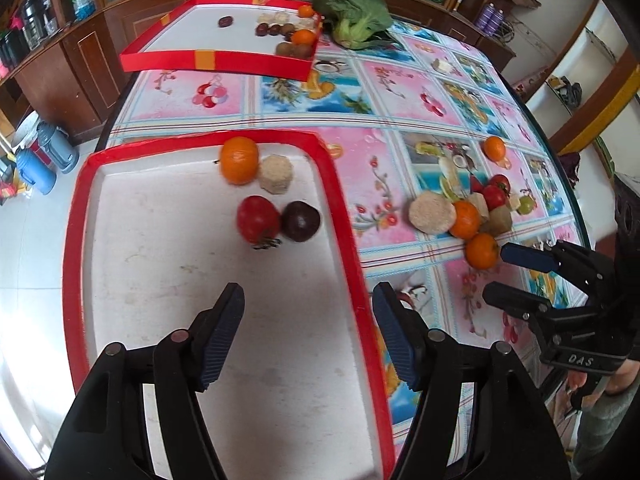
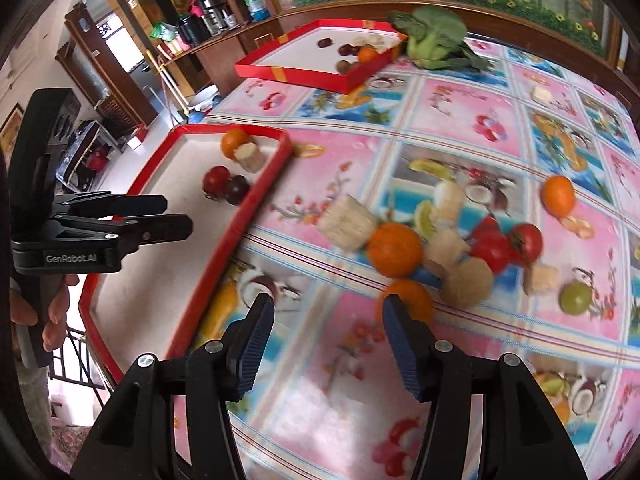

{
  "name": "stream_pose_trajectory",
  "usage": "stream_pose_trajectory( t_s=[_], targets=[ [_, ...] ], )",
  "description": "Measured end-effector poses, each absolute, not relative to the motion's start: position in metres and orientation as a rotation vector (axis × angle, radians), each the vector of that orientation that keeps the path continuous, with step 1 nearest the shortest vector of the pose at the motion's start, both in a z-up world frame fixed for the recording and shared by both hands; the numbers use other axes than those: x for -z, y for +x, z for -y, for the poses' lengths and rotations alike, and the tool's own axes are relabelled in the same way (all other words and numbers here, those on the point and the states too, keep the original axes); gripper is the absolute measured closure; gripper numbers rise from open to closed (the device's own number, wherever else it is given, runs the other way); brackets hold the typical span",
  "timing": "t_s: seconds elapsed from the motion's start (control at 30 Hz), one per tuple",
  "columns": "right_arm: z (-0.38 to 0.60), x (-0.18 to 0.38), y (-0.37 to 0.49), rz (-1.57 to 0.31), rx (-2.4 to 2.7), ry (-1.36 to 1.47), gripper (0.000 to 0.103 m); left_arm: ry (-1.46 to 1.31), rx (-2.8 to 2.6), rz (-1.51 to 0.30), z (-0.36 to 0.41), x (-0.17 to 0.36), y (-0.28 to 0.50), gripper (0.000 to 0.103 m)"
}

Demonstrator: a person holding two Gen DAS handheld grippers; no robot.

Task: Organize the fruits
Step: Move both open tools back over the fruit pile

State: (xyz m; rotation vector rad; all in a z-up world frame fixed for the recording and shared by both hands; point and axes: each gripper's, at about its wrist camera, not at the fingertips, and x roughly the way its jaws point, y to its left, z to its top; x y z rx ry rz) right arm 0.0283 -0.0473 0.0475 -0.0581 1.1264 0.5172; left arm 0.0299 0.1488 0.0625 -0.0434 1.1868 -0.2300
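Right wrist view, orange (image 2: 412,300) touching right tongs (image 2: 329,322) (open, empty)

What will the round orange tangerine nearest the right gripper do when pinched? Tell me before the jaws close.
The round orange tangerine would probably roll if nudged, being round on the smooth patterned tablecloth. Its skin looks soft, so a hard pinch may dent it. The right gripper, open, looks wide enough to straddle it.
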Motion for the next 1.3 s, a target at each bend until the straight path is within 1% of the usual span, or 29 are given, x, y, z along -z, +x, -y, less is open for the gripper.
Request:
stream_pose_trajectory(
  t_s=[0.13,0.5,0.8,1.07,1.23,1.27,1.3],
  targets=[
    [0.068,-0.046,0.025,-1.128,-0.477,-0.055,0.042,-0.017,0.253,-1.189,-0.134,-0.066,0.027,0.037],
    [0.119,-0.051,0.017,-1.124,-0.394,-0.037,0.042,0.079,0.302,-1.164,-0.093,-0.073,0.035,0.037],
    [0.166,-0.051,0.023,-1.122,-0.304,0.004,0.042,0.129,0.322,-1.181,-0.071,-0.059,0.045,0.037],
    [0.184,-0.045,0.031,-1.125,-0.282,0.034,0.042,0.160,0.324,-1.199,-0.058,-0.047,0.054,0.037],
    [0.184,-0.038,0.035,-1.136,-0.294,0.036,0.043,0.204,0.331,-1.201,-0.042,-0.037,0.063,0.037],
    [0.183,-0.037,0.035,-1.137,-0.295,0.032,0.045,0.206,0.337,-1.202,-0.040,-0.035,0.066,0.037],
    [0.182,-0.037,0.037,-1.138,-0.298,0.028,0.048,0.209,0.342,-1.202,-0.038,-0.034,0.069,0.037]
  ],
)
